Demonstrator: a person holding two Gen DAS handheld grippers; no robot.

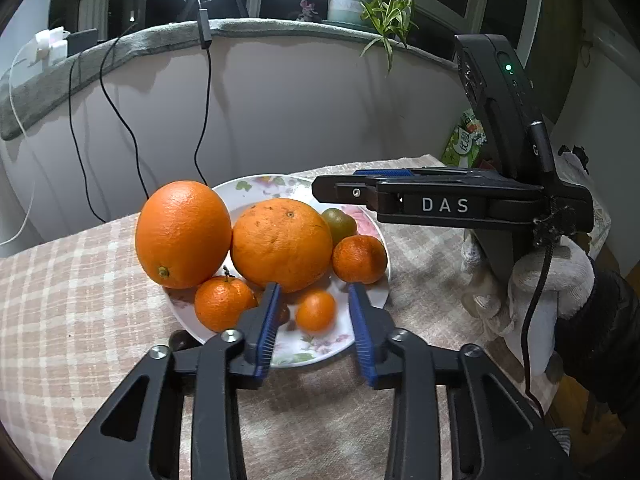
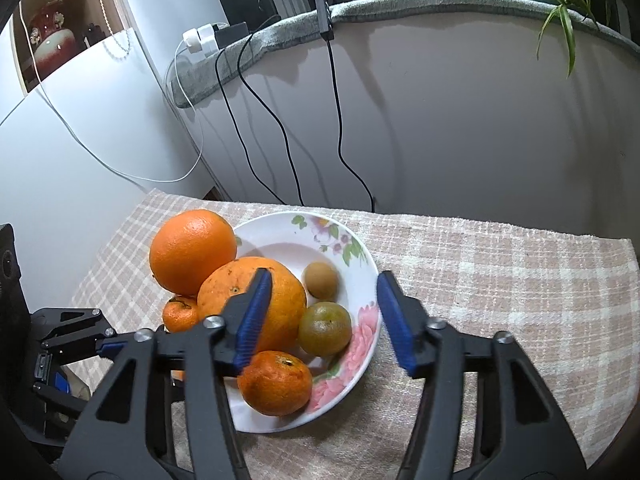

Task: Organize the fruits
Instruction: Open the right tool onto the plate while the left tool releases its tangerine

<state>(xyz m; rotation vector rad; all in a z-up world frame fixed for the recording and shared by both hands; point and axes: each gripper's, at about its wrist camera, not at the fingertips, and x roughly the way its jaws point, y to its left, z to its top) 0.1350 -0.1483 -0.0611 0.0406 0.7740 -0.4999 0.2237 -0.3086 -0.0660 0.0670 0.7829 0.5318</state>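
A white floral plate (image 1: 248,188) (image 2: 280,220) on the checked cloth holds several fruits. Two large oranges (image 1: 182,234) (image 1: 282,244) fill its left and middle; the left one (image 2: 192,252) leans over the rim. My left gripper (image 1: 314,287) stands open at the plate's near edge, with a small orange (image 1: 316,312) between its blue pads, not touched. My right gripper (image 2: 324,274) is open over the plate's right side, above a green-brown fruit (image 2: 324,328) and a kiwi-like one (image 2: 321,279). A tangerine (image 2: 276,384) lies nearest it.
Another tangerine with a stem (image 1: 222,302) sits at the plate's near left. A gloved hand (image 1: 552,276) holds the right gripper's handle. Black cables (image 2: 340,120) hang down the wall behind the table. A potted plant (image 1: 360,0) stands on the sill.
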